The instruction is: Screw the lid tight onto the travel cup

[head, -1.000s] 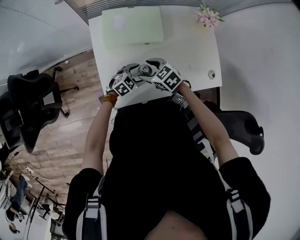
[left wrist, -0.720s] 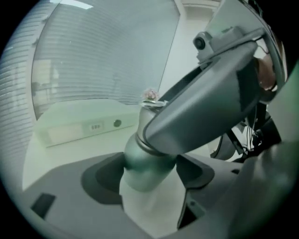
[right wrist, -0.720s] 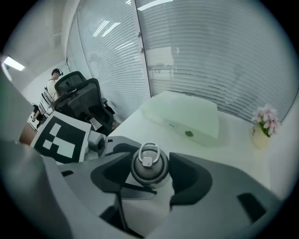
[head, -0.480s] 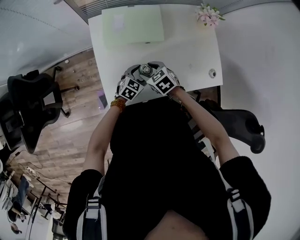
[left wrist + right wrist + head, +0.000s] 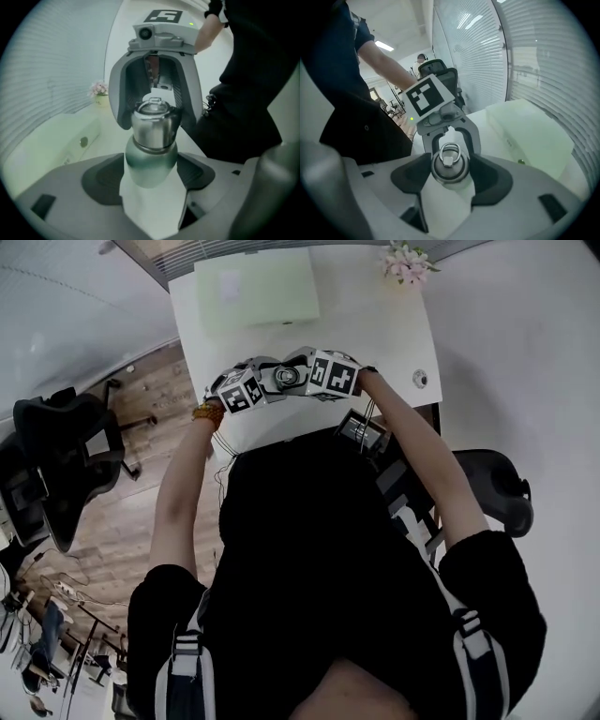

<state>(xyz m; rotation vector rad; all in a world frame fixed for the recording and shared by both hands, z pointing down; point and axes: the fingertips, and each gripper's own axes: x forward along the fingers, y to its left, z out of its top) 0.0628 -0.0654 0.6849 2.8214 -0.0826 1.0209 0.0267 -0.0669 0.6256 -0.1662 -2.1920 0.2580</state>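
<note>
The travel cup has a grey-green body and a steel lid with a ring on top. My left gripper is shut on the body, with both dark pads against its sides. Facing it, my right gripper is shut on the lid. In the left gripper view the right gripper reaches around the lid from the far side. In the head view both grippers meet over the white table, with the lid showing between them.
A pale green box lies at the table's far edge and a pot of pink flowers stands at the far right corner. A small round fitting sits near the right edge. Black office chairs stand on either side.
Both grippers, still together around the cup, have moved farther out over the table, and my arms are more stretched.
</note>
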